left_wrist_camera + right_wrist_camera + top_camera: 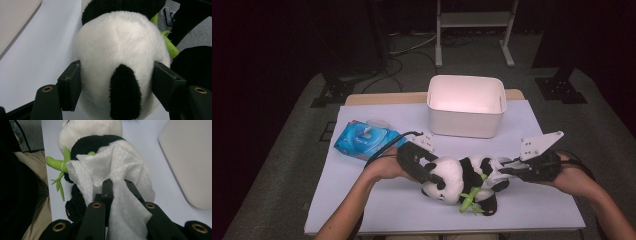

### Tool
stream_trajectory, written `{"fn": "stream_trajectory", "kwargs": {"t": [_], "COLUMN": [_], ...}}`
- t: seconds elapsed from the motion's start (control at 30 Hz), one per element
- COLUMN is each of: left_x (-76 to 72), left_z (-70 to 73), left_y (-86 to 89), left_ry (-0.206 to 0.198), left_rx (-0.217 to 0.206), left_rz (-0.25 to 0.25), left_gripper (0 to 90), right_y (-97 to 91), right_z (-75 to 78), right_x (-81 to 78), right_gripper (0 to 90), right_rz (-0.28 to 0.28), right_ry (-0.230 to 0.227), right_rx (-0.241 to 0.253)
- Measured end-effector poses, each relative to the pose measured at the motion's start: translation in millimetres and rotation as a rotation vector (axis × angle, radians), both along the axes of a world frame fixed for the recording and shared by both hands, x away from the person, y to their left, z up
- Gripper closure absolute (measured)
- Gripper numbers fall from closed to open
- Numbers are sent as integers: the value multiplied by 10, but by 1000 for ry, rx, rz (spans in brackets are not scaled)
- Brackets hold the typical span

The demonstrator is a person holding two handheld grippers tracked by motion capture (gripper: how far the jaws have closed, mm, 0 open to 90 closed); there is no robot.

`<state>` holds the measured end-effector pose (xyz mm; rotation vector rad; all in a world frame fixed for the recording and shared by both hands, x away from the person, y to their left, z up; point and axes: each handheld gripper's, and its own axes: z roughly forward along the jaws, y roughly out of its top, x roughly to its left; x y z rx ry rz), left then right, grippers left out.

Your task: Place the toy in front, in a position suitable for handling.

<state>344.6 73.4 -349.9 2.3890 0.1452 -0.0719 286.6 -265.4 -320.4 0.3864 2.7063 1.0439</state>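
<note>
White bin sits at twelve o'clock on the table, blue wipes pack at ten; the toy panda lies centre-front, its green bamboo sprig at six; left gripper clamps the panda's head from nine, forearm angled in low; right gripper at three, jaws pinched tight on a white wipe draped over the panda's back.

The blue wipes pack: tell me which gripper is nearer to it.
Left. The left gripper clamps the panda's head just right of the blue wipes pack; the right gripper, holding a white wipe, sits beyond the panda.
</note>
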Motion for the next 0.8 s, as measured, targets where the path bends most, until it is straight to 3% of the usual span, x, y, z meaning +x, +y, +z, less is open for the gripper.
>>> {"fn": "stream_trajectory", "kwargs": {"t": [0.17,0.37,0.5,0.6,0.8], "left_x": [16,15,10,17,12], "left_z": [2,51,97,108,117], "left_y": [4,-31,-72,-89,-96], "left_ry": [4,7,-1,-12,-11], "left_rx": [5,-16,-28,-10,-48], "left_rz": [7,2,-9,-10,-9], "left_gripper": [312,319,324,325,327], "right_y": [-70,-28,100,254,489], "right_z": [-50,6,45,45,66], "right_x": [-37,-9,50,150,276], "right_gripper": [801,800,799,800,800], "right_rz": [-10,-6,22,47,81], "right_ry": [10,-2,-8,-4,-5], "right_rx": [17,13,12,9,15]}}
